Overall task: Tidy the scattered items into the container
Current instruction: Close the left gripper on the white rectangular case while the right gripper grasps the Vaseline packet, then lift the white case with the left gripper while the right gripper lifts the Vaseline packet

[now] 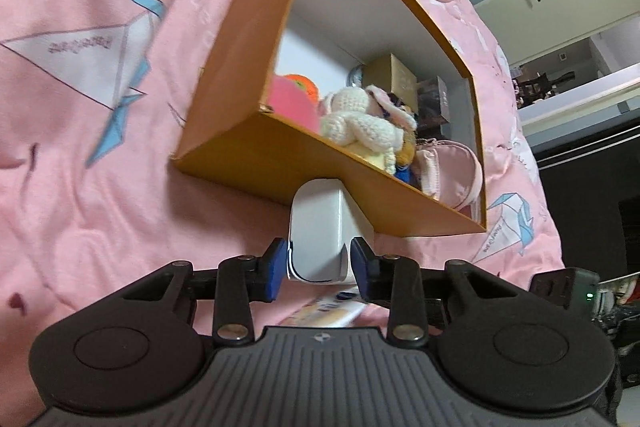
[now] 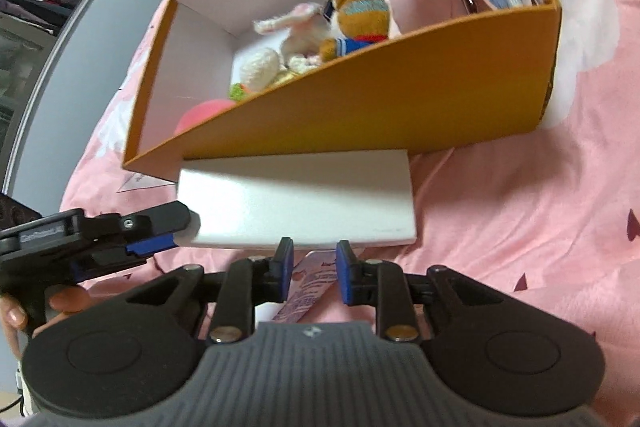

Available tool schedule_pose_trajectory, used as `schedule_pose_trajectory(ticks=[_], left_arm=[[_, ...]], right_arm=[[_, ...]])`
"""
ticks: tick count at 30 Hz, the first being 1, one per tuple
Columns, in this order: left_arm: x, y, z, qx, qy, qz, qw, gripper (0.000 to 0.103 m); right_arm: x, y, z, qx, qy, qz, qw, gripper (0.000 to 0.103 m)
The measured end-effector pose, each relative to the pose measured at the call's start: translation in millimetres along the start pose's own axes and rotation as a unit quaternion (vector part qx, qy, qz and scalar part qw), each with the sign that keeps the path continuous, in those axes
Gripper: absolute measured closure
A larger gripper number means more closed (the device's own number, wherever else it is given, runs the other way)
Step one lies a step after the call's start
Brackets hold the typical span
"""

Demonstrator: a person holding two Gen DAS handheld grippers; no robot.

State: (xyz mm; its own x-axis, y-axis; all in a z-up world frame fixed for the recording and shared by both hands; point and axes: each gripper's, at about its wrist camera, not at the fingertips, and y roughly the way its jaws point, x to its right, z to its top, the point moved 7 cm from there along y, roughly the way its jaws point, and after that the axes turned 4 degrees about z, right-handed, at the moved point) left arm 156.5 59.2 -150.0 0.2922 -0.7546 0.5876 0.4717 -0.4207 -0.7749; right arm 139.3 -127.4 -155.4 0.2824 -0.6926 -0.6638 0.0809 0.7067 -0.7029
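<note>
An orange box (image 1: 256,143) (image 2: 400,99) with white inner walls stands on the pink bedspread. It holds plush toys (image 1: 360,119) (image 2: 352,23), a pink ball (image 1: 290,103), a pink pouch (image 1: 448,167) and small boxes. My left gripper (image 1: 320,261) is shut on the end of a flat white box (image 1: 318,227) (image 2: 296,199), held just below the orange box's near wall. It also shows in the right wrist view (image 2: 168,231). My right gripper (image 2: 314,267) is open and empty, above a pink printed packet (image 2: 310,287) on the bedspread.
The pink bedspread (image 1: 88,131) (image 2: 520,219) with paper-crane prints surrounds the box. A printed packet (image 1: 332,311) lies under the left gripper. Grey wall, cupboard and shelves lie beyond the bed edge (image 1: 568,27) (image 2: 48,27).
</note>
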Motion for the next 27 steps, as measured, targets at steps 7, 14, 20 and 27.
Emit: schedule_pose_trajectory(ticks=[7, 14, 20, 27], left_arm=[[12, 11, -3, -0.018, -0.013, -0.04, 0.999, 0.061], [27, 10, -5, 0.001, 0.025, -0.018, 0.9995, 0.067], [38, -18, -3, 0.033, 0.059, -0.018, 0.9975, 0.069], [51, -54, 1, 0.071, 0.109, 0.012, 0.9914, 0.069]], right_arm=[[8, 26, -7, -0.033, 0.043, 0.015, 0.998, 0.069], [-1, 35, -12, -0.036, 0.043, 0.013, 0.998, 0.088], [-24, 27, -18, -0.022, 0.024, 0.031, 0.999, 0.096], [-58, -9, -15, 0.027, -0.035, 0.029, 0.999, 0.103]])
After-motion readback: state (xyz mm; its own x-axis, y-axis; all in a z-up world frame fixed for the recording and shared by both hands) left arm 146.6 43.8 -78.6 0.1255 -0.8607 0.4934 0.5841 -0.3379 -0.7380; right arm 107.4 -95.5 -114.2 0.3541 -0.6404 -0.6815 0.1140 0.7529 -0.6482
